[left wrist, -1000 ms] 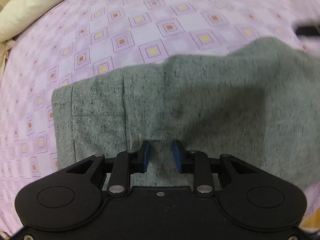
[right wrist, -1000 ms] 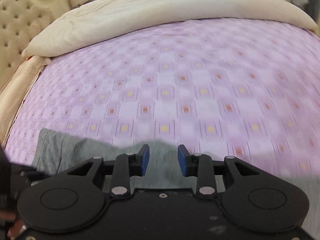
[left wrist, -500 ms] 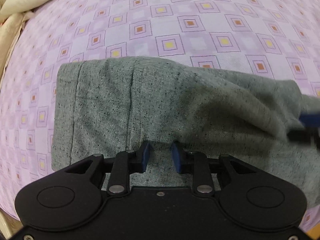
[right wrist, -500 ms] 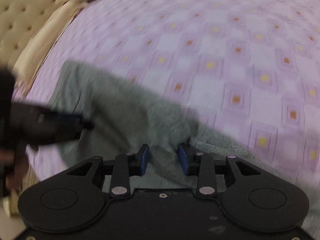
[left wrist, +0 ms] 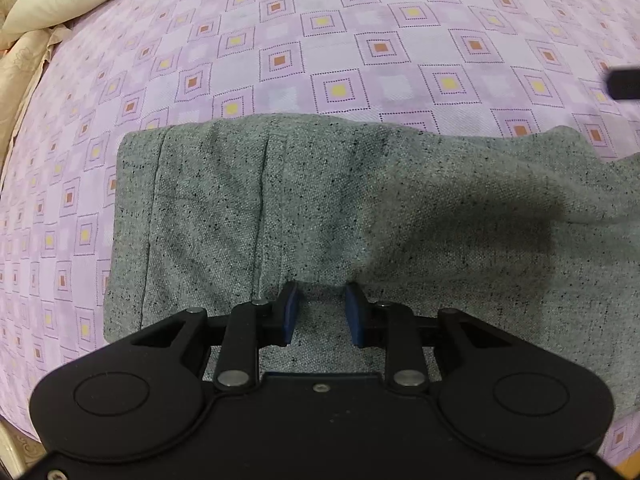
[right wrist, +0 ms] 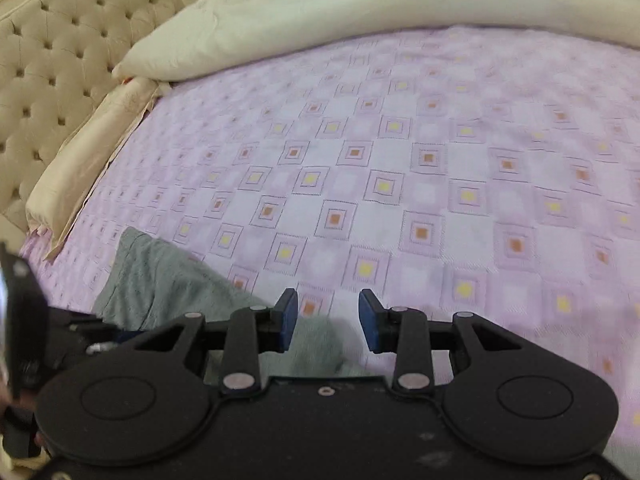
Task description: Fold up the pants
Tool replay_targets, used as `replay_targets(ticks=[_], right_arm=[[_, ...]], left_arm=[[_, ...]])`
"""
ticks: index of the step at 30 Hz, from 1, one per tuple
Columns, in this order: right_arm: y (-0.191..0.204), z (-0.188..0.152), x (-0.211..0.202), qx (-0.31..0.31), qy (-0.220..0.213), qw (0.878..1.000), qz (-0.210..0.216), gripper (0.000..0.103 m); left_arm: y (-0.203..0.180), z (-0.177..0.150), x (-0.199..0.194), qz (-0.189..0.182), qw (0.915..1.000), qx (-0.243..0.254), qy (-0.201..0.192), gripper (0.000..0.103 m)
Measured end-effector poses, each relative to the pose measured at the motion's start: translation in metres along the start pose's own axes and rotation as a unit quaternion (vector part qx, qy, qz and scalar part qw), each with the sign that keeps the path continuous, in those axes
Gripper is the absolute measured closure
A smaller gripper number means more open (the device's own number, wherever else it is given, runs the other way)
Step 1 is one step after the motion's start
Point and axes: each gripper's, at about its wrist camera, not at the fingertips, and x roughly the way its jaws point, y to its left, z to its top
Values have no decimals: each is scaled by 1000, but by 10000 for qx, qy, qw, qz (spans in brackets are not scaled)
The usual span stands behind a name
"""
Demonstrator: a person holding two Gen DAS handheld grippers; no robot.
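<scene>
In the left wrist view, one pair of grey speckled pants (left wrist: 360,216) lies across the middle of the frame on the purple patterned bedspread (left wrist: 340,40), its stitched hem end at centre left and the rest running off the right edge. The left gripper (left wrist: 320,312) points down over the lower edge of the fabric; its two blue pads stand apart with grey cloth showing in the gap, and whether they touch the cloth cannot be told.

In the right wrist view, the right gripper (right wrist: 328,320) has its jaws spread, having just been opening, with nothing pinched between them. The pants (right wrist: 160,280) sit at lower left, reaching under and just past the left-hand pad, while bare bedspread (right wrist: 440,160) shows between the pad tips.

One cream pillow (right wrist: 320,12) lies along the top of the frame, and one tufted headboard (right wrist: 52,52) fills the upper left. The other gripper's dark body shows at the left edge.
</scene>
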Motion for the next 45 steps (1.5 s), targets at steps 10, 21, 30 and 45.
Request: replay_targets(ticks=[10, 21, 30, 45], right_arm=[[12, -27, 30, -235, 467, 9974, 495, 97], [77, -82, -11, -484, 108, 9985, 219, 99], [57, -17, 6, -426, -1047, 9862, -1209, 100], [42, -14, 48, -7, -636, 9823, -1761, 101]], left_arm=[[-3, 0, -2, 37, 9999, -22, -93, 67], [-1, -3, -4, -140, 9993, 203, -290, 68], [-1, -5, -8, -343, 9953, 814, -384, 66], [53, 44, 9, -303, 9995, -53, -37, 59]])
